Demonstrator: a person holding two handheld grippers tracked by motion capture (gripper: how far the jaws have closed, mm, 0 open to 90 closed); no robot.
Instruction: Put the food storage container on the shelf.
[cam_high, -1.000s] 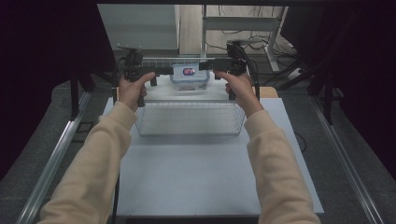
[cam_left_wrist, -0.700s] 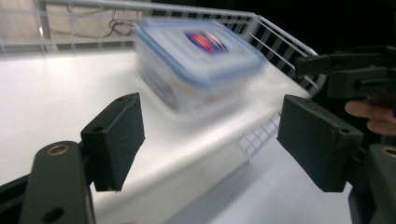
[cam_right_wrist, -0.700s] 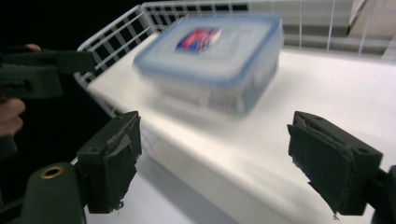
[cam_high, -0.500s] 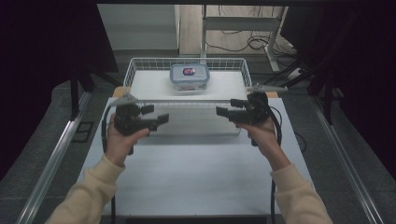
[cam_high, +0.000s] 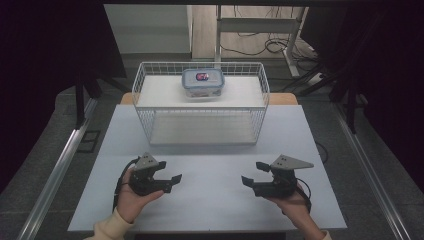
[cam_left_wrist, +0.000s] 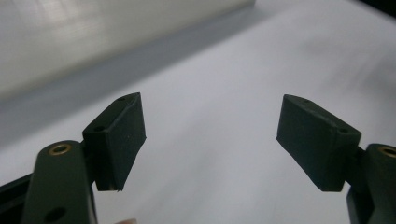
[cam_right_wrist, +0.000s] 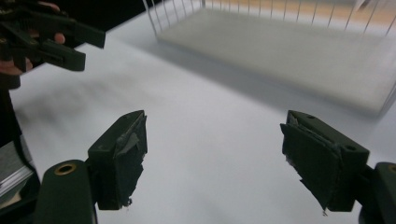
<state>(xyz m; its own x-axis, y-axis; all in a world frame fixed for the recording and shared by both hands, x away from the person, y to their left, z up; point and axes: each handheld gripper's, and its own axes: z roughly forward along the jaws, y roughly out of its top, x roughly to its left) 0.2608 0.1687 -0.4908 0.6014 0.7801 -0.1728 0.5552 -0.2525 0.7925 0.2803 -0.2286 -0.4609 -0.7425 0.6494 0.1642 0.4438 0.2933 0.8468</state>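
A white wire basket stands at the back middle of the pale table. In its far part sits a clear lidded food container with something dark inside. My left gripper is held low over the table's near left, open, its jaws pointing right; between its pads there is just bare tabletop. My right gripper is at the near right, open and empty, pointing left toward the other one. The right gripper view shows its worn pads, the left gripper and the basket's front.
The table sits between two metal rails on a grey floor. Dark curtains hang at both sides. Behind the basket are a metal stand and cables. Open tabletop lies between the grippers and the basket.
Both hands have left the sides of the basket and pulled back to the table's near edge. The grippers now point at each other. The basket and container have stayed put.
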